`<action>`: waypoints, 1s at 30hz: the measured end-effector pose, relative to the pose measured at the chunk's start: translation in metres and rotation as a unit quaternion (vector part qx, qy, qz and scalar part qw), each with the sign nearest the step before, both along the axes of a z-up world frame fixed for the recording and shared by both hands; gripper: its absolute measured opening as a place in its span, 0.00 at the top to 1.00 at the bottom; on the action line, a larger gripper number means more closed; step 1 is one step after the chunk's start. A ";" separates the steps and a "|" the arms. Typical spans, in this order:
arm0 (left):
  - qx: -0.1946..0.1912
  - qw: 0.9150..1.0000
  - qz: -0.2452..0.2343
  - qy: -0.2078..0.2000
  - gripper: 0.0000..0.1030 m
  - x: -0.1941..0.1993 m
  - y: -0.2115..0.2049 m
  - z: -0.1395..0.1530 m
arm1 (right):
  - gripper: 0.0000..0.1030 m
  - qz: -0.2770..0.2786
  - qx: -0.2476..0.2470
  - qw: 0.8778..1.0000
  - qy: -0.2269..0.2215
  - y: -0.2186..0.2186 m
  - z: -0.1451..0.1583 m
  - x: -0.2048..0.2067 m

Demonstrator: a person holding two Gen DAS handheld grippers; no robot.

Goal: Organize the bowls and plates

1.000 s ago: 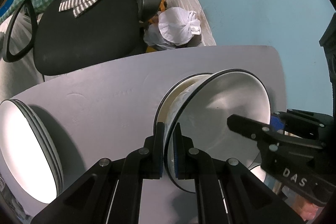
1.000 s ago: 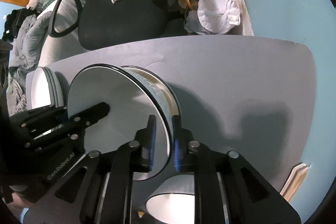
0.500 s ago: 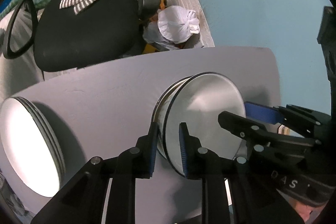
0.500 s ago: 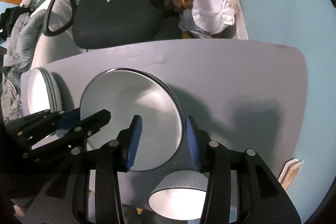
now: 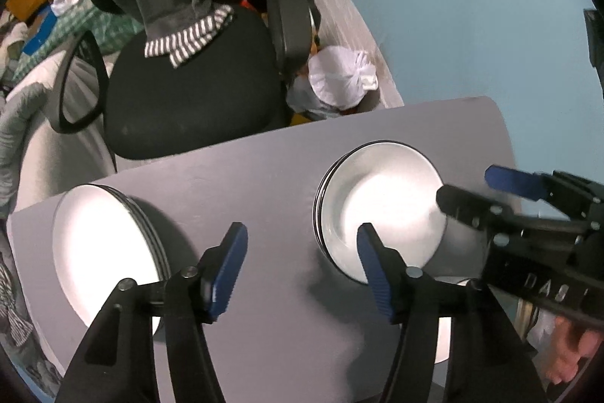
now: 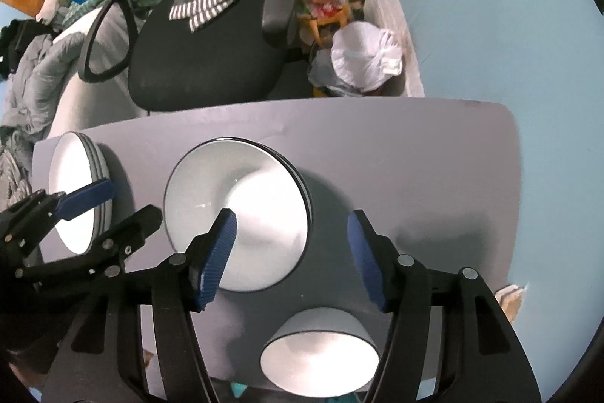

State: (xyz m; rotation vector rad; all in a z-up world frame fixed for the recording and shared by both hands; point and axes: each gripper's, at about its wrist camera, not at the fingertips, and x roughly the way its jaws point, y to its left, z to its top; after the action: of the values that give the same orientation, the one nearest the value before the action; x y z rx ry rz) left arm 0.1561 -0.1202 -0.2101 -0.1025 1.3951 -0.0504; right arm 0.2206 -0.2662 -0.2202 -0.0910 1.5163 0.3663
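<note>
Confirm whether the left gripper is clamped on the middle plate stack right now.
No, the left gripper is wide open, its blue pads apart above the table, gripping nothing of the middle plate stack.

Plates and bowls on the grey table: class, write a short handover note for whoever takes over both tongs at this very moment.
Left tongs: open, empty, above the table between the two stacks.
Right tongs: open, empty, over the near edge of the middle stack.
Middle plate stack: black-rimmed plates lying flat on the grey table.
Left plate stack: flat, at the table's left end, apart from the middle stack.
Bowl: alone at the near edge, below the right tongs.
Done: plates sit in two stacks, nothing gripped.
Left: the bowl probably still needs a place; no other loose dishes are visible.
</note>
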 end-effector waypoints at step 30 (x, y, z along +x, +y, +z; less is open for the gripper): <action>0.008 0.991 -0.002 -0.136 0.36 -0.069 -0.003 0.121 | 0.38 -0.080 0.020 0.986 -0.146 -0.040 0.127 -0.051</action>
State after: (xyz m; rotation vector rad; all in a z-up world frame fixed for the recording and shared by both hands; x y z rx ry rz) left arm 0.0867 -0.1234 -0.0895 -0.0754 1.1228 -0.0547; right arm 0.1691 -0.3065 -0.0929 0.0102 1.2169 0.2431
